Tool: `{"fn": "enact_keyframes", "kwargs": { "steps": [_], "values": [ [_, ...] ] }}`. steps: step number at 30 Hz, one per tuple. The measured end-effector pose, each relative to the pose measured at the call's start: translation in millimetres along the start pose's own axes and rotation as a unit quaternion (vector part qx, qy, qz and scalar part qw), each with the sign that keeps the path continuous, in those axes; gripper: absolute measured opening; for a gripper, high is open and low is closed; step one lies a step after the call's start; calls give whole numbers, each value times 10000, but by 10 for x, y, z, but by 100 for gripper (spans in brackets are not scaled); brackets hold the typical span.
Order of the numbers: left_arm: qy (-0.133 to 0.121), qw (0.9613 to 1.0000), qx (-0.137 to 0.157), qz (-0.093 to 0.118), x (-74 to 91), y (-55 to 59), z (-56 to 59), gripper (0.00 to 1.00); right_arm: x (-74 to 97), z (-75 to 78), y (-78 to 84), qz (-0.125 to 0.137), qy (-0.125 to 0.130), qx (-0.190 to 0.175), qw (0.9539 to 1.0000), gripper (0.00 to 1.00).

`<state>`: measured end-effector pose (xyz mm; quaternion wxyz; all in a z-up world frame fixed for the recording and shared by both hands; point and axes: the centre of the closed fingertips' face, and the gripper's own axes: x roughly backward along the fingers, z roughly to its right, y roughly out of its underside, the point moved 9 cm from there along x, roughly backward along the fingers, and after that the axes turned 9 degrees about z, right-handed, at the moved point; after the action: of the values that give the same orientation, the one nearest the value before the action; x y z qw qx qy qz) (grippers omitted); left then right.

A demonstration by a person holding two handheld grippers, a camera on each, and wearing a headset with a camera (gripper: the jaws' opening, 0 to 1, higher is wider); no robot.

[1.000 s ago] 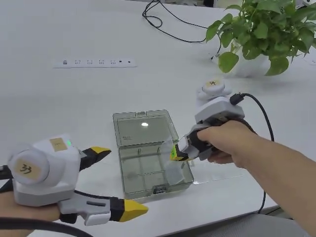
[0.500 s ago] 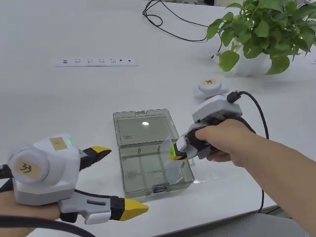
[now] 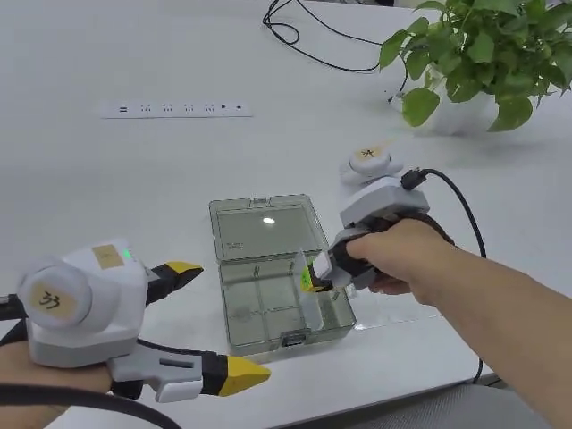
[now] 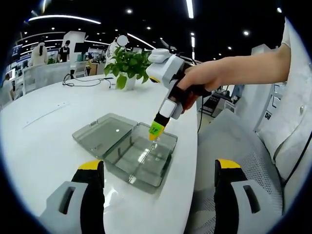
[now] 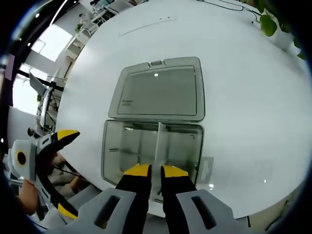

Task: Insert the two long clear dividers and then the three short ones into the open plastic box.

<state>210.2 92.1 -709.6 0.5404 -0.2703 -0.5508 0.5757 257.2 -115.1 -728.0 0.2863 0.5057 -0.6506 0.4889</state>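
The open clear plastic box [image 3: 239, 308] lies near the table's front edge, its lid [image 3: 265, 228] folded back flat behind it. My right gripper [image 3: 310, 281] is over the box's right half, shut on a clear divider [image 5: 157, 146] that stands on edge and runs front to back inside the tray. The left gripper view shows the same divider [image 4: 144, 155] hanging from the right gripper [image 4: 155, 131] down into the box [image 4: 114, 152]. My left gripper [image 3: 214, 323] is held open to the left of the box, with nothing between its jaws. More clear dividers [image 3: 398, 313] lie flat to the right of the box.
A white power strip [image 3: 174, 109] lies far back on the table. A potted plant [image 3: 474, 54] and black cables [image 3: 331, 45] are at the back right. A small white round device [image 3: 366, 161] sits behind the right hand. The table's front edge [image 3: 375, 380] is close to the box.
My right gripper has shifted slightly left and lower over the tray, bringing the divider deeper into the box. The left gripper has stayed open in place.
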Motion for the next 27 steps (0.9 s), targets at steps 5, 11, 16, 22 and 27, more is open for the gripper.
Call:
{"fn": "enact_keyframes", "kwargs": {
  "steps": [5,11,16,22,27],
  "values": [
    [-5,10000,-18,-23,-1,7,-2,98,-41,19,19,9,-37,36,10000,10],
    [-11,10000,-52,-60,-10,19,-8,100,-79,38,45,49,-80,77,9999,10],
    [-25,9999,-86,-81,-9,25,-18,100,-100,58,70,83,-126,61,9999,10],
    [-65,9999,-97,-88,1,23,-13,100,-106,62,90,119,-185,78,9997,10],
    [-75,9999,-107,-76,2,8,4,100,-101,70,100,157,-243,138,9995,11]
  ]
}}
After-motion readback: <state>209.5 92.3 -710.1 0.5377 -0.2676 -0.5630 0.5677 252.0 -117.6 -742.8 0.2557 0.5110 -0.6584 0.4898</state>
